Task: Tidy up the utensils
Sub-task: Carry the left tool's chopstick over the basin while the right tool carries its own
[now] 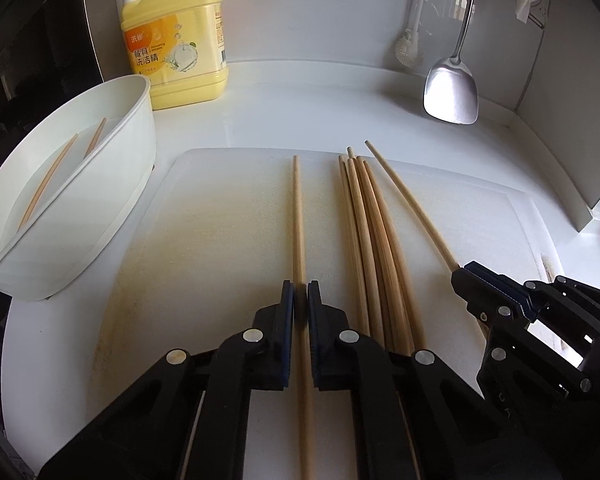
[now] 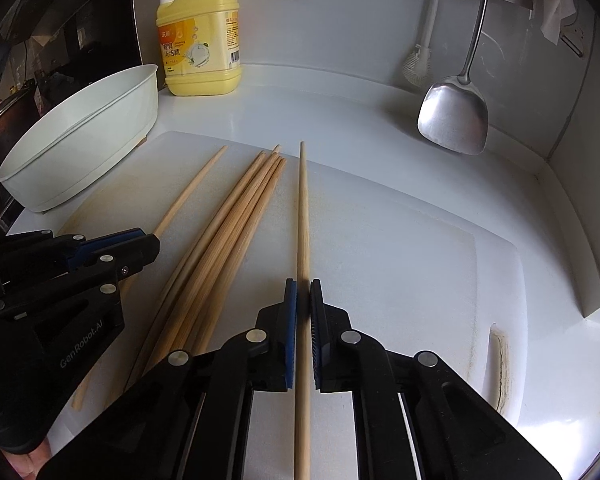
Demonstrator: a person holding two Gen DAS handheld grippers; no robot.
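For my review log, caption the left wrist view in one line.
Left gripper and right gripper each clamp one chopstick beside the bundle on the cutting board.

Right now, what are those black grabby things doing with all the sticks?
A person is sorting chopsticks with two tongs. The left tongs are shut on one chopstick, and the right tongs are shut on another chopstick. Both lie on the white cutting board, with a bundle of chopsticks between them. Two more sit in the white tub.
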